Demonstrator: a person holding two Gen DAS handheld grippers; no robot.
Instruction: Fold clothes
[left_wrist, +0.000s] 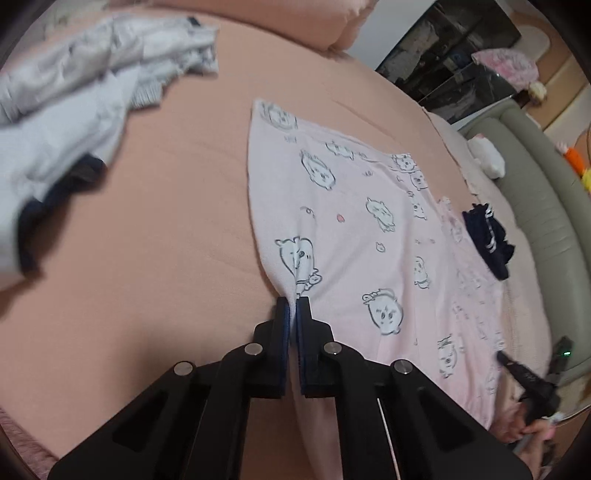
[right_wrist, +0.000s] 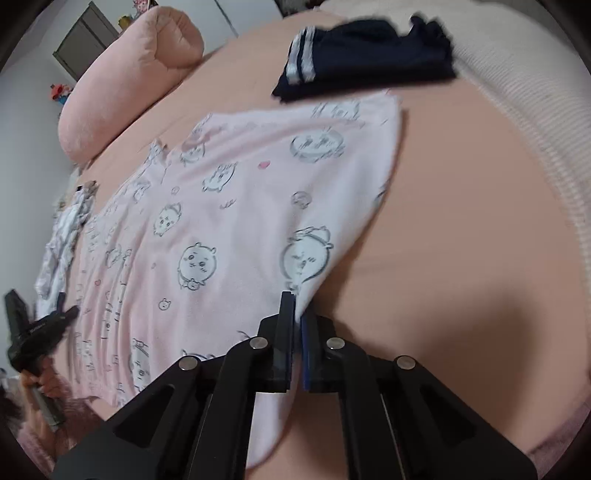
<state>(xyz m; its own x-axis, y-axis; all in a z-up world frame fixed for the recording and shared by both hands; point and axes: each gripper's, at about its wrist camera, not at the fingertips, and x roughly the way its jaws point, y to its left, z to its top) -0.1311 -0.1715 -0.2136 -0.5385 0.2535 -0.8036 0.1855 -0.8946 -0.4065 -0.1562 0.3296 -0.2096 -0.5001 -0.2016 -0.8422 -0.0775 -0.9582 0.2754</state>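
Folding barely begun: pink cartoon-print garment (left_wrist: 354, 229) spread flat on the peach bedsheet (left_wrist: 166, 240), no crease made yet. Left gripper (left_wrist: 292, 300) clamped on one near corner, right gripper (right_wrist: 297, 300) clamped on the other (both corners slightly lifted). Left to do: every fold, plus the grey-white clothes pile (left_wrist: 74, 92); navy striped garment (right_wrist: 365, 59) apparently already folded.

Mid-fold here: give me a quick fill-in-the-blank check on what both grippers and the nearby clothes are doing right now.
1. Both the left gripper and the right gripper are shut on the ____ cartoon-print garment.
2. The folded garment lying beyond it is ____ with white stripes.
3. The garment lies on a ____-coloured bed sheet.

Missing words: pink; navy; peach
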